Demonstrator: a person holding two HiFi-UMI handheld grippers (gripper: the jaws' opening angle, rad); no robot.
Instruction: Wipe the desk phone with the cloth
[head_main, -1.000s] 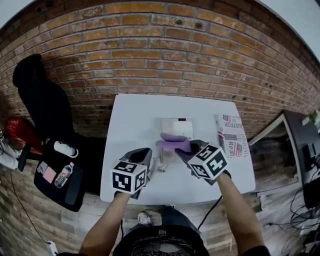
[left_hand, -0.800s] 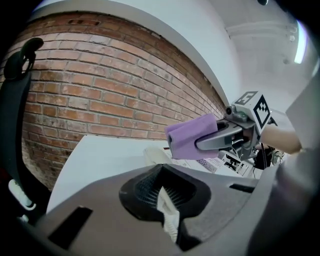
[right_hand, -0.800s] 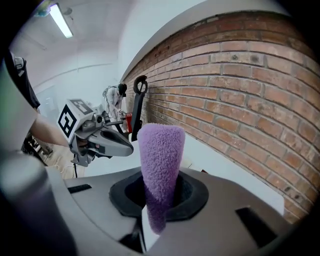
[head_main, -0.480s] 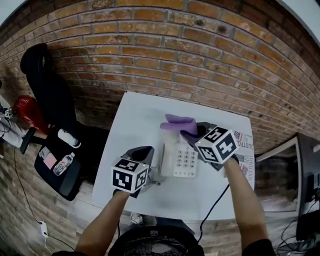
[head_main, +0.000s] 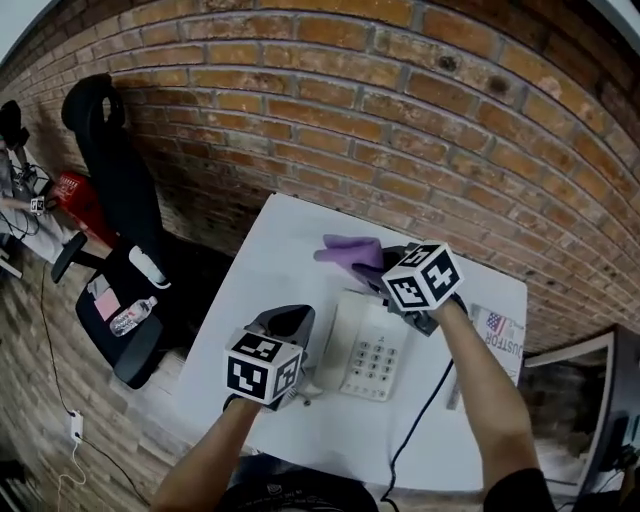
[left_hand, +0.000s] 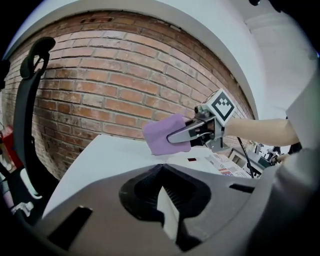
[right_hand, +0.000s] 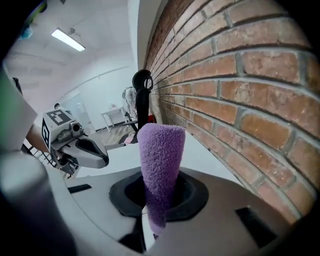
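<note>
Right gripper holds purple cloth beyond the desk phone.

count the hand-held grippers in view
2. The left hand-held gripper sits left of the white desk phone; the right hand-held gripper is by its far end, shut on the purple terry cloth.
</note>
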